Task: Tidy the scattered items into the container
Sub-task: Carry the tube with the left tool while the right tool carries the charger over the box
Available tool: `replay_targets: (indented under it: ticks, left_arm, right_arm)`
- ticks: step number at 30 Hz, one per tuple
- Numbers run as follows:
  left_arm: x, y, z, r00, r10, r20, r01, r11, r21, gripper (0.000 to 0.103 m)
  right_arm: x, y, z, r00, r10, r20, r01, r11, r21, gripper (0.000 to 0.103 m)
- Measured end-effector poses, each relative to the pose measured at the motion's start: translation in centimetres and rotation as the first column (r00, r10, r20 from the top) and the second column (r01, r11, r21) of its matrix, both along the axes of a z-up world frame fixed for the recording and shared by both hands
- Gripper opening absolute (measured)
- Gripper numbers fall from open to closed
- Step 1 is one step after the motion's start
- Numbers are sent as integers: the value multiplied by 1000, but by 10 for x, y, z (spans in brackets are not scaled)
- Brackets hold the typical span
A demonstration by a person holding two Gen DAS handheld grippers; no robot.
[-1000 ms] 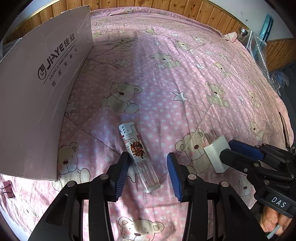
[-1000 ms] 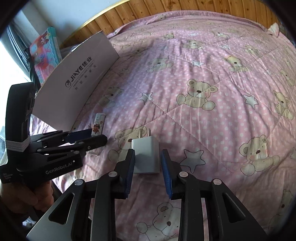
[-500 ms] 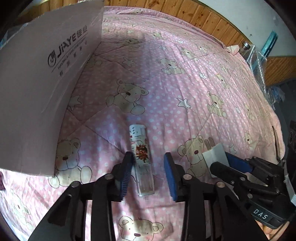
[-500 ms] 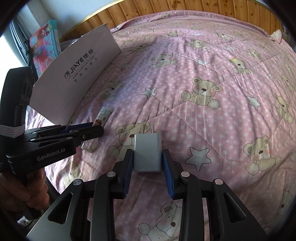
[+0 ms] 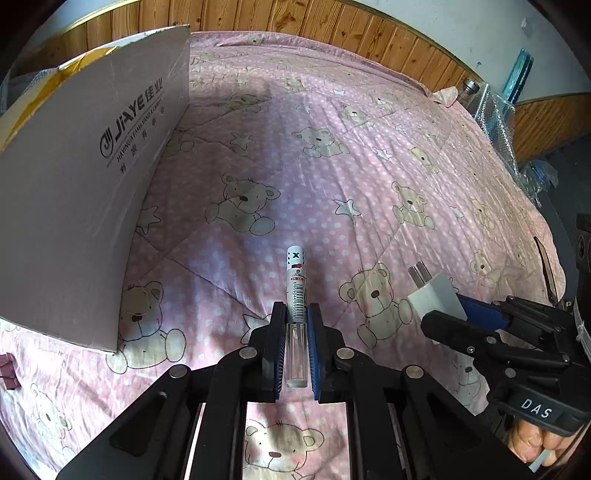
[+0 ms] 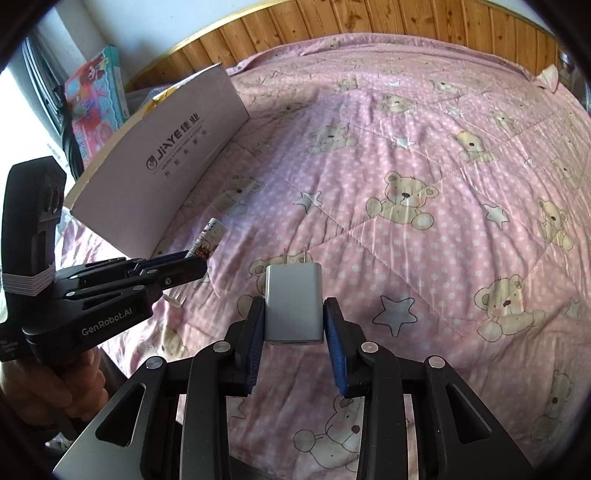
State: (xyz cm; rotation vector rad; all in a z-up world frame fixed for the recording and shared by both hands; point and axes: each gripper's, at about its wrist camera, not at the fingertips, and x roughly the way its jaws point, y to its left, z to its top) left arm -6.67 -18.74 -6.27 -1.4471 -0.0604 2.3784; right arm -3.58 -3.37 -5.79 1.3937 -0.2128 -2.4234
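My left gripper [image 5: 296, 314] is shut on a clear lighter [image 5: 296, 291] with a white cap, held above the pink bear-print bedspread [image 5: 332, 177] and pointing away from me. From the right wrist view the same lighter [image 6: 208, 240] sticks out of the left gripper [image 6: 192, 264]. My right gripper [image 6: 293, 306] is shut on a white plug charger [image 6: 293, 299], prongs forward, lifted off the bed. That charger [image 5: 436, 295] shows at the right in the left wrist view. The open cardboard box [image 5: 85, 177] stands to the left, its printed flap [image 6: 170, 162] upright.
A small dark red clip [image 5: 7, 371] lies on the bed at the box's near corner. Wooden panelling [image 5: 332, 18] borders the bed's far side. A colourful toy box [image 6: 96, 99] leans behind the cardboard box. A glass jar [image 5: 471, 88] and bubble wrap [image 5: 498, 118] sit at the far right.
My left gripper closed on the lighter and lifted it off the bedspread. The right gripper closed on the charger and raised it too. Both tools have risen.
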Motion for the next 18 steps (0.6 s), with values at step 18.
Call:
replay_targets:
  ticks: [18]
  left_arm:
    - [23, -56, 98, 984, 104, -147, -86, 989, 122, 11]
  right_arm:
    - [-6, -56, 68, 990, 101, -93, -106, 993, -46, 33]
